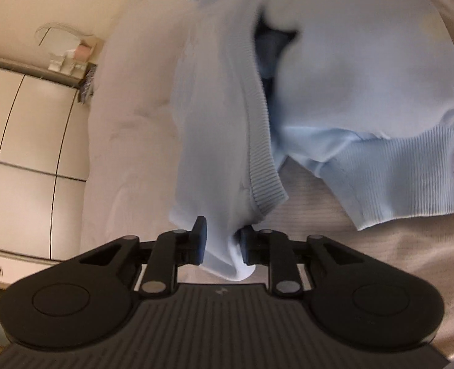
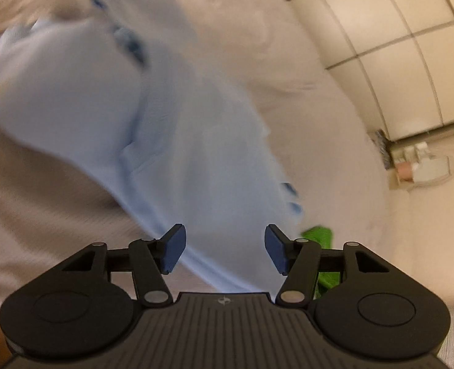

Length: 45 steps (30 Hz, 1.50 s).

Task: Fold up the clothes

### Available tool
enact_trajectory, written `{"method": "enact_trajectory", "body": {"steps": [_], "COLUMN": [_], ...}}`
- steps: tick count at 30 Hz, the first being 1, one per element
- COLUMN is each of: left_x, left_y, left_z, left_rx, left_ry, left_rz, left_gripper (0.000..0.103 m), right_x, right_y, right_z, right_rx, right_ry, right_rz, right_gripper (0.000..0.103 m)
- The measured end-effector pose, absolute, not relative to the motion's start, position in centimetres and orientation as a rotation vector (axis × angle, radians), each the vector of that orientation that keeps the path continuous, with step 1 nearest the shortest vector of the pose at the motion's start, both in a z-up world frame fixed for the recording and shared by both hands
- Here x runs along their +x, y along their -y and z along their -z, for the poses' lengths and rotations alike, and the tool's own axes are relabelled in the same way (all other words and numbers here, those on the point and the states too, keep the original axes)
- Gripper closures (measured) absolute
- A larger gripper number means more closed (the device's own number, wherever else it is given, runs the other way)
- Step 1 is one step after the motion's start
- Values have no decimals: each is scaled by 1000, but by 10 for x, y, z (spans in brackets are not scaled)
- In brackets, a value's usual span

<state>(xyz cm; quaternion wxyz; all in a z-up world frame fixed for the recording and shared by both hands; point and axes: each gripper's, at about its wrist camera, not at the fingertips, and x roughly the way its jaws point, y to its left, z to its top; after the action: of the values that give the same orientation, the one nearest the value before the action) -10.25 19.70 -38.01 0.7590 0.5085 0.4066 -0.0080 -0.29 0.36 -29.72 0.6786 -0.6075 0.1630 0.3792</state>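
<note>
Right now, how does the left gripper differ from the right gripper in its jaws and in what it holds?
The left gripper has narrow jaws that pinch a fold of the light blue garment; the right gripper has wide jaws, and no pad presses the cloth behind them. Both are black with blue pads and point down at the garment on the pale bed cover.

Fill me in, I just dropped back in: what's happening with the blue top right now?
A person is folding a light blue sweatshirt on a cream bedspread, a gripper in each hand. The left gripper is pinched on a bunched edge of the fabric near the ribbed neckline. The right gripper stands open over another part of the sweatshirt, gripping nothing. That view is blurred. The garment lies rumpled, one ribbed cuff spread on the bed. A green item lies nearby.
</note>
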Motion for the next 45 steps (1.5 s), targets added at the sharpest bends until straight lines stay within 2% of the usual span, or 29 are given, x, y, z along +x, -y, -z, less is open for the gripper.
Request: {"method": "enact_trajectory", "body": {"steps": [4,6,9,10,12,13,14,16,20,28,34,41,45], "left_x": [-99,-99,-97,-96,-94,-93,-93,-91,-91,-90,-94,-90,-87], "left_y": [-194,-193,-193,-194,-195,-196,-196,-198,-198,-193,-194,-195,-196], "left_z": [384,385,387,388,389,387,383,370,357,358,361,364,365], "left_rx": [1102,1103,1110,1112,1117,1113,1103,1067,1046,991,1003,996,964], "left_ry": [-888,-886,-884,-881,-876,-866,-853,-829,-809,-848,-850,-849,-859], "left_rz": [11,4,3,3,3,-1,-9,-31,-42,-36,-27,-32,-57], "left_gripper": [77,72,72,72,73,76,88,92,89,88,88,88,85], "right_x": [-19,-24,-35,-37,-32,-28,-24,-14,-4,-7,-14,7,7], "right_y": [-3,-8,-16,-18,-21,-22,-22,-17,-12,-13,-12,-12,-19], "right_z": [312,317,328,333,335,330,325,305,284,280,277,304,307], "right_rx": [-1339,-1310,-1302,-1311,-1317,-1288,-1258,-1164,-1108,-1157,-1155,-1264,-1270], "right_ry": [-357,-360,-353,-344,-322,-329,-338,-345,-316,-349,-307,-274,-210], "right_rz": [-888,-899,-907,-895,-859,-850,-842,-823,-782,-820,-804,-729,-791], "right_gripper": [34,32,30,32,44,57,65,66,65,45,45,49,47]}}
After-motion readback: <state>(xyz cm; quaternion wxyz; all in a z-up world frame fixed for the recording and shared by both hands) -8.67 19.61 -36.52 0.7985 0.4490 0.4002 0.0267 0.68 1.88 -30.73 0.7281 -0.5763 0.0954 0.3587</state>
